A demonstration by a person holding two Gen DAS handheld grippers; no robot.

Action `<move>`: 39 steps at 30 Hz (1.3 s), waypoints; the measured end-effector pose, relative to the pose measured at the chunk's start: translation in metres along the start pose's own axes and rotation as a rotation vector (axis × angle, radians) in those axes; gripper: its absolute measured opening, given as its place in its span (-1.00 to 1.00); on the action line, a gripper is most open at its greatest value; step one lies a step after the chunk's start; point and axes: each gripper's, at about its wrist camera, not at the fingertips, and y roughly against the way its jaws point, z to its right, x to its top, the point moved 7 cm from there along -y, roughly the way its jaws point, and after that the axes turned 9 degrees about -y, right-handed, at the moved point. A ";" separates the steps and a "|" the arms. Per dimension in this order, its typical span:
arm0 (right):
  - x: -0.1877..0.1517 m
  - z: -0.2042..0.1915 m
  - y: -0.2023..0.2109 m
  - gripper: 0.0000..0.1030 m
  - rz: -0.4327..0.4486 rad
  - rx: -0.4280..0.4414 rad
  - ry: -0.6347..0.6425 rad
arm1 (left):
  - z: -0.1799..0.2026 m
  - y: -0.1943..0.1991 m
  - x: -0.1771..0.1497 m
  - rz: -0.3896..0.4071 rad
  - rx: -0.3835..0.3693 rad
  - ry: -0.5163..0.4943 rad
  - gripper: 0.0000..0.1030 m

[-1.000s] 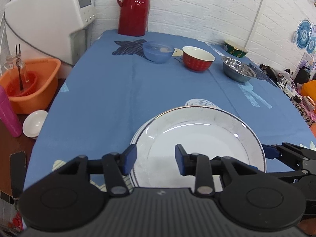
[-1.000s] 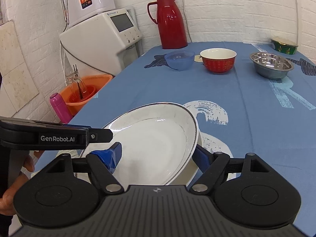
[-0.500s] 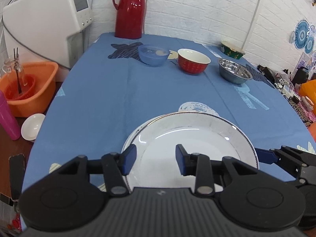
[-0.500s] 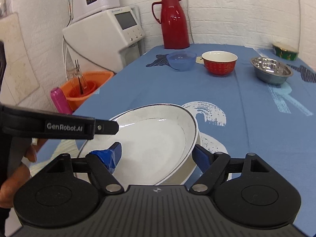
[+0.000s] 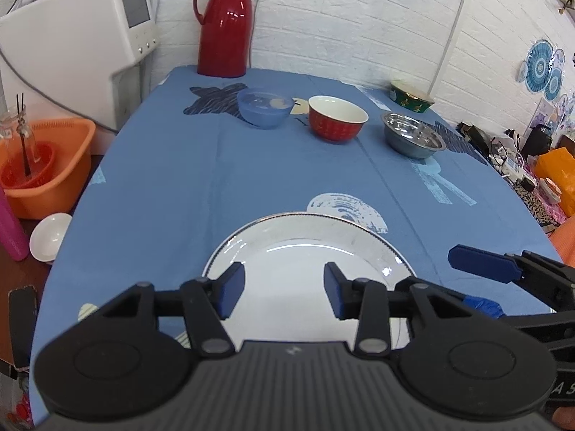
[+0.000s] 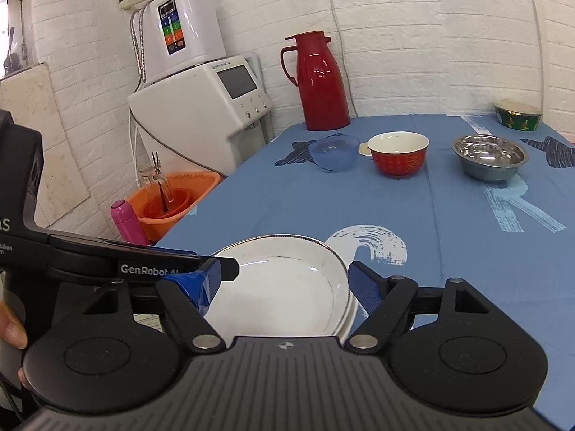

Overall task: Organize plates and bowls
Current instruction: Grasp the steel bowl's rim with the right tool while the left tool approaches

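Note:
A white plate with a dark rim line (image 5: pixel 309 251) (image 6: pixel 284 280) lies on the blue tablecloth at the near edge, stacked on another plate whose rim shows under it on the right in the right wrist view. My left gripper (image 5: pixel 284 296) hangs open just above the near part of the plate. My right gripper (image 6: pixel 284 287) is open too, its fingers apart above the same stack. Farther back stand a blue bowl (image 5: pixel 264 112), a red bowl (image 5: pixel 337 118), a steel bowl (image 5: pixel 413 140) and a green patterned bowl (image 5: pixel 411 96).
A red thermos jug (image 5: pixel 224 23) stands at the table's back left. Off the left edge are a white appliance (image 6: pixel 201 107), an orange basin (image 5: pixel 43 165), a pink bottle (image 6: pixel 127 222) and a small white bowl (image 5: pixel 50 239). Clutter lies beyond the right edge.
Both grippers have drawn back and risen from the plate stack, so the plates look smaller and lower in both views. The jaws stay open.

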 end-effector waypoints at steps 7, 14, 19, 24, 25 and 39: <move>0.013 0.076 0.003 0.25 -0.018 -0.103 -0.104 | 0.021 -0.024 0.014 -0.050 -0.045 -0.018 0.01; 0.049 0.161 0.001 0.26 -0.008 -0.226 -0.127 | 0.067 -0.088 0.069 -0.146 -0.163 0.005 0.08; 0.087 0.220 -0.022 0.26 -0.047 -0.259 -0.159 | 0.104 -0.157 0.129 -0.196 -0.212 0.053 0.13; 0.138 0.278 -0.065 0.27 -0.080 -0.296 -0.205 | 0.127 -0.224 0.180 -0.243 -0.250 0.172 0.19; 0.148 0.288 -0.076 0.27 -0.085 -0.306 -0.211 | 0.129 -0.237 0.187 -0.252 -0.252 0.217 0.19; 0.179 0.337 -0.191 0.20 -0.213 -0.314 0.000 | 0.139 -0.317 0.211 -0.269 -0.092 0.349 0.12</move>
